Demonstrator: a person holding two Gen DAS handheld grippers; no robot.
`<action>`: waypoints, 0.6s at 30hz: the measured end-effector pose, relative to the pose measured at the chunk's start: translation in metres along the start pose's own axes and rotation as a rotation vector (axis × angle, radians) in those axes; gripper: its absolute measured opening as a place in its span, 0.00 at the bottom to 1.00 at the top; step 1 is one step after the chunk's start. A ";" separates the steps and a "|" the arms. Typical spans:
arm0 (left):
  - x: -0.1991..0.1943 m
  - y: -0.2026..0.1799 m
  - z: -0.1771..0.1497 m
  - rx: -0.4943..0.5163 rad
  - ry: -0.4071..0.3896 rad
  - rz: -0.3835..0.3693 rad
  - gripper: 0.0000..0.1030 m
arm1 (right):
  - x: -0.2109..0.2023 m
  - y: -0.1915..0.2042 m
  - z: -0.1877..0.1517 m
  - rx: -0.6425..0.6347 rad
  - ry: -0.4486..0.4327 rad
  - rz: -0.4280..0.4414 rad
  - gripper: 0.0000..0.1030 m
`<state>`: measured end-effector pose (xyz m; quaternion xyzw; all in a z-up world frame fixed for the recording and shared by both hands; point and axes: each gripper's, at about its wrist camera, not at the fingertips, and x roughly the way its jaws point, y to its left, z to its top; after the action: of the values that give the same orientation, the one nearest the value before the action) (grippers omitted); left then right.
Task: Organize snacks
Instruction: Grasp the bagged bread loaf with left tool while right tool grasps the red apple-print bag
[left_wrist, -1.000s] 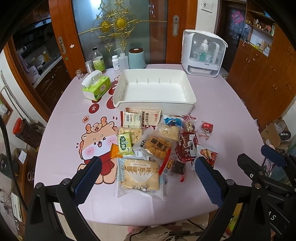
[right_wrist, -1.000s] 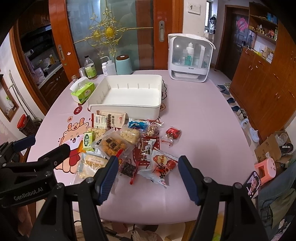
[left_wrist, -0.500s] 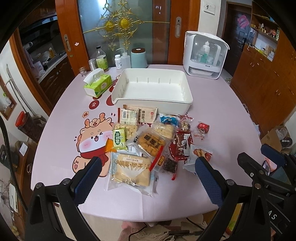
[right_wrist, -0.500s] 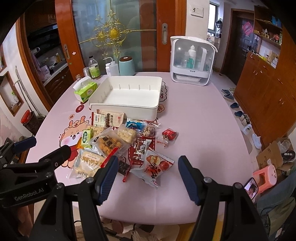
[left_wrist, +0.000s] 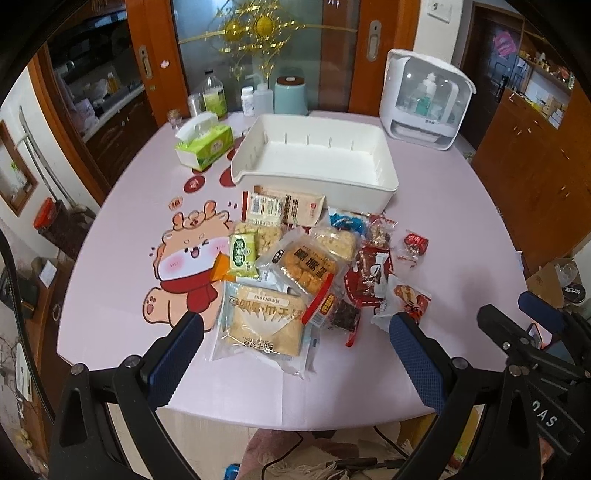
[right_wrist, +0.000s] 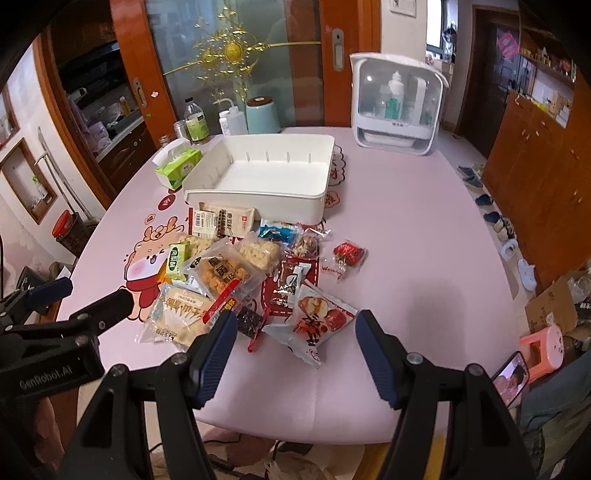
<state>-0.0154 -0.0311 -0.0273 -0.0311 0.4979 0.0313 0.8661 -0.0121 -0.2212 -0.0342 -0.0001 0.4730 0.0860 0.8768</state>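
Several snack packets lie in a heap on the pink table, in front of an empty white bin (left_wrist: 317, 158) that also shows in the right wrist view (right_wrist: 266, 173). Nearest my left gripper (left_wrist: 295, 332) is a large clear pack of pale pastry (left_wrist: 264, 319). Nearest my right gripper (right_wrist: 295, 328) is a white and red packet (right_wrist: 317, 314). Both grippers are open and empty, held above the table's near edge. A red wrapped sweet (right_wrist: 349, 253) lies apart at the right.
A green tissue box (left_wrist: 205, 146) stands left of the bin. A white cabinet appliance (left_wrist: 424, 99) stands at the back right. Bottles and a teal canister (left_wrist: 290, 96) stand at the back edge. Wooden cupboards line the right side.
Both grippers have drawn back and risen a little from the table, so the snack heap sits further up in both views. Nothing on the table has moved.
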 end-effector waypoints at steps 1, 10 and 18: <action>0.007 0.004 0.001 -0.006 0.009 -0.010 0.97 | 0.004 -0.002 0.000 0.009 0.003 -0.003 0.65; 0.095 0.044 -0.015 0.042 0.127 -0.018 0.97 | 0.064 -0.025 -0.012 0.077 0.131 0.012 0.65; 0.156 0.099 -0.032 -0.089 0.272 -0.125 0.97 | 0.118 -0.049 -0.025 0.139 0.216 0.016 0.65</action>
<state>0.0272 0.0682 -0.1799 -0.1042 0.6057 -0.0049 0.7888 0.0383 -0.2534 -0.1499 0.0553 0.5695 0.0593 0.8180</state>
